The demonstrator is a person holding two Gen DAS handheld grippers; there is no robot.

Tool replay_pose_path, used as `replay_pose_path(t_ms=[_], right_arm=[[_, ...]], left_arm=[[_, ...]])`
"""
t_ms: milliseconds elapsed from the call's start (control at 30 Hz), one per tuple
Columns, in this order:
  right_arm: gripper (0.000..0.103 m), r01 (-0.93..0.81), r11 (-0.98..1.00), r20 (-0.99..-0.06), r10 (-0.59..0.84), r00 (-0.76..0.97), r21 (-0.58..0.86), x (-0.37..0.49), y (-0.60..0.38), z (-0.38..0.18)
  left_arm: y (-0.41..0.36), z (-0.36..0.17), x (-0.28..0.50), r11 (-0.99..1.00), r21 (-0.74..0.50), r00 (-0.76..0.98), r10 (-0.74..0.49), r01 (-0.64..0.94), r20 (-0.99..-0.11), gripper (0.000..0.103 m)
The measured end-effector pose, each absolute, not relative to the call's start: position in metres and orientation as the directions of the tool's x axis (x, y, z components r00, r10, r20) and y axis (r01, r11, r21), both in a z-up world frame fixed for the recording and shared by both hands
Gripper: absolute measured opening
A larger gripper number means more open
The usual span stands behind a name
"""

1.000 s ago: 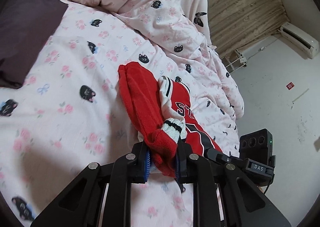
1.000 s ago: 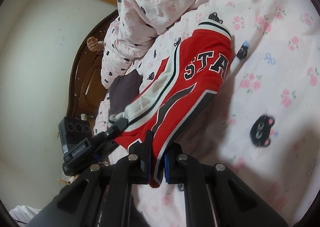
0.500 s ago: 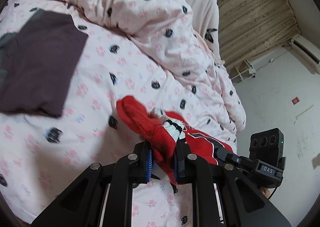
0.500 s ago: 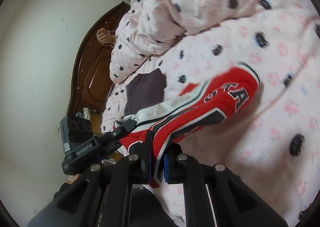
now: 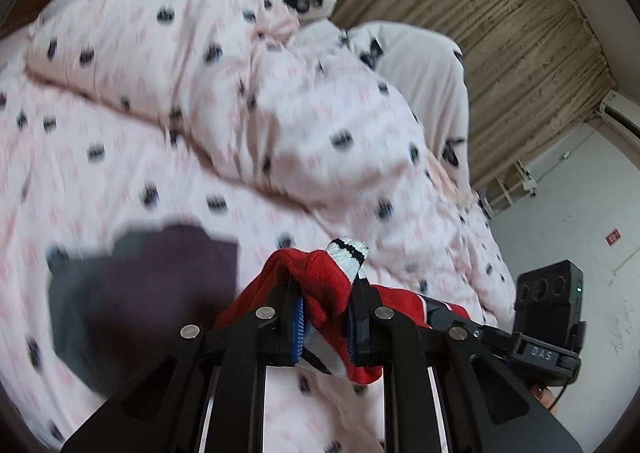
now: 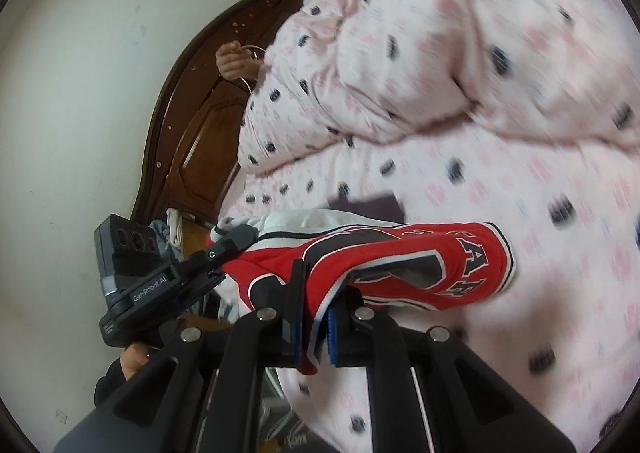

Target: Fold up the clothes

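Observation:
A red knit jersey (image 5: 320,285) with white and black trim and black lettering (image 6: 460,257) hangs folded in the air above the bed, stretched between both grippers. My left gripper (image 5: 325,323) is shut on a bunched red part beside a white striped cuff (image 5: 347,251). My right gripper (image 6: 316,327) is shut on the jersey's trimmed edge. In the right wrist view the other gripper (image 6: 176,277) appears at the left. In the left wrist view the other gripper (image 5: 516,333) appears at the right, with red cloth reaching it.
Below lies a bed sheet (image 5: 100,173), pink with black cat prints. A rumpled duvet (image 6: 460,33) is piled at the back. A folded dark garment (image 5: 132,293) lies on the sheet. A dark wooden headboard (image 6: 200,125), a curtain (image 5: 500,33) and a white wall surround the bed.
Both grippers have risen and tilted up, lifting the jersey off the sheet. The duvet and headboard now fill more of the views, and the dark garment sits lower.

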State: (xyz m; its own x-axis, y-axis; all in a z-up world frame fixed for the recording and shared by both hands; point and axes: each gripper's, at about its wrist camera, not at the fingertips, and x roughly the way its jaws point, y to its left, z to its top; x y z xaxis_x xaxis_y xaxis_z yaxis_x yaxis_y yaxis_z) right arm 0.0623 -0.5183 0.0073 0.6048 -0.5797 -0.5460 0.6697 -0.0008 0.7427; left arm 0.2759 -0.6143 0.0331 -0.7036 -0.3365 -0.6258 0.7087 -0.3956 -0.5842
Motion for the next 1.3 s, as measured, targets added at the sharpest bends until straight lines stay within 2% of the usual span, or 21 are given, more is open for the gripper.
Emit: replay_pose_path(t_ms=[267,367,467,733,1100,1300], right_arm=[[0.009,0.697,0.146,-0.467,-0.644,0.606,0.702,0.111,-0.605,0.051],[0.009,0.697,0.198,-0.452,-0.634,0.627,0.689,0.135,-0.623,0.038],[0.009,0.687,0.227,-0.473,-0.577,0.666,0.691,0.163,-0.631,0.002],[0.009,0.668,0.228,-0.530,-0.454,0.716,0.708,0.200,-0.586,-0.086],[0.009,0.677,0.192,-0.567,-0.412,0.713,0.711,0.198,-0.543,-0.124],[0.009,0.746,0.152,-0.654,-0.392,0.647,0.648,0.203,-0.540,-0.148]], left_arm=[[-0.681,0.075,0.321,-0.420,-0.535,-0.679,-0.491,0.734,-0.546,0.014],[-0.667,0.045,0.340,-0.400,-0.518,-0.654,-0.509,0.756,-0.560,0.014],[-0.652,0.016,0.360,-0.380,-0.502,-0.628,-0.526,0.777,-0.574,0.014],[-0.607,-0.058,0.406,-0.330,-0.458,-0.561,-0.566,0.825,-0.604,0.014],[-0.549,-0.090,0.413,-0.316,-0.486,-0.575,-0.549,0.815,-0.606,0.014],[-0.546,-0.131,0.412,-0.253,-0.499,-0.553,-0.506,0.829,-0.662,0.021]])
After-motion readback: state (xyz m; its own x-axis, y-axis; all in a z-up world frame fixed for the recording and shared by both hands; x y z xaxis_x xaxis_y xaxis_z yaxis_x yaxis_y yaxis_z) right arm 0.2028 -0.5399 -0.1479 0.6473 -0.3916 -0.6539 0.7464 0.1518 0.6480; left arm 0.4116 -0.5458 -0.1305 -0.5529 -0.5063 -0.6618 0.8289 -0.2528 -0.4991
